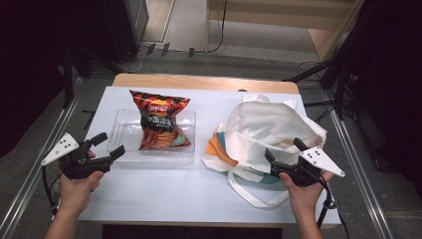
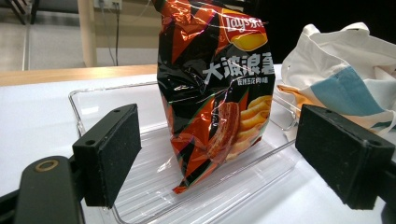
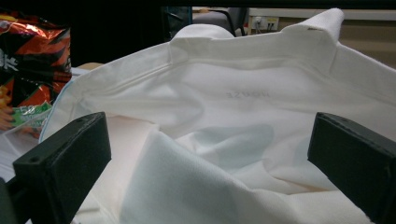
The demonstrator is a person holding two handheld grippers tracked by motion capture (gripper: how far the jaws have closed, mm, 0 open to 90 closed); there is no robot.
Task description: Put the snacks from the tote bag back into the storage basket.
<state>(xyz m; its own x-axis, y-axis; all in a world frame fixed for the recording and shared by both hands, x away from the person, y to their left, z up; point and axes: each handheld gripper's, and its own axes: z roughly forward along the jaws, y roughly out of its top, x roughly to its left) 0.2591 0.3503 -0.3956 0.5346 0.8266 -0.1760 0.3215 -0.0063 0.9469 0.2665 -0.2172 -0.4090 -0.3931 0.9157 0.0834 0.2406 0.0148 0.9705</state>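
we hold our left gripper (image 1: 109, 145) wide open, empty, before the red-and-black crisp bag (image 1: 159, 121) in the clear plastic tray (image 1: 119, 130); our right gripper (image 1: 284, 149) gapes, empty, at the white cloth tote bag (image 1: 271, 127).

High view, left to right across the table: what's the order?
Left gripper, black with a grey plate, jaws open → clear plastic tray → red-orange chip bag lying in the tray → white cloth tote bag with orange and teal print → right gripper, open at the tote's near edge.
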